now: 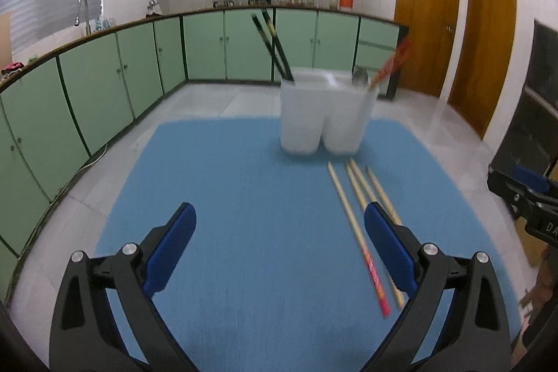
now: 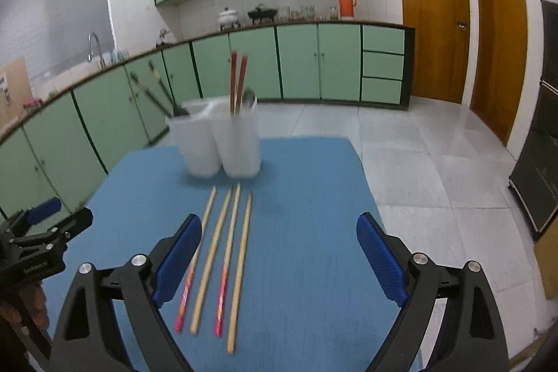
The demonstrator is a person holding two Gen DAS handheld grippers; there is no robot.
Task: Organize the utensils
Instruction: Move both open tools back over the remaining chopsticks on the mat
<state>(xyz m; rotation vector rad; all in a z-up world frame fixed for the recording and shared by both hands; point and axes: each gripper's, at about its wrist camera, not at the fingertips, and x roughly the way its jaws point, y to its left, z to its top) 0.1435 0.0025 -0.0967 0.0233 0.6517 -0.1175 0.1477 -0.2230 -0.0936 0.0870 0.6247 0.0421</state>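
On the blue table (image 2: pixel 314 197) in a green kitchen, the white holder (image 2: pixel 223 142) already keeps black chopsticks (image 1: pixel 275 47), red chopsticks (image 2: pixel 237 79) and a spoon (image 2: pixel 248 98), while four chopsticks (image 2: pixel 223 253) lie loose and the left gripper (image 1: pixel 279 246) and right gripper (image 2: pixel 279 257) both hang empty, fingers apart.

A blue-covered table (image 2: pixel 307 197) carried everything, its far edge set against a pale tiled floor. Toward the far edge stood a white utensil holder (image 2: pixel 223 142) of two joined compartments, resting directly on the blue surface, with dark chopsticks and red chopsticks rising from it. Just on the near side of the holder four loose chopsticks (image 2: pixel 226 253) lay flat on the table, roughly parallel and pointing from the holder toward the near edge, two of them plain wood and two with red-patterned near ends.
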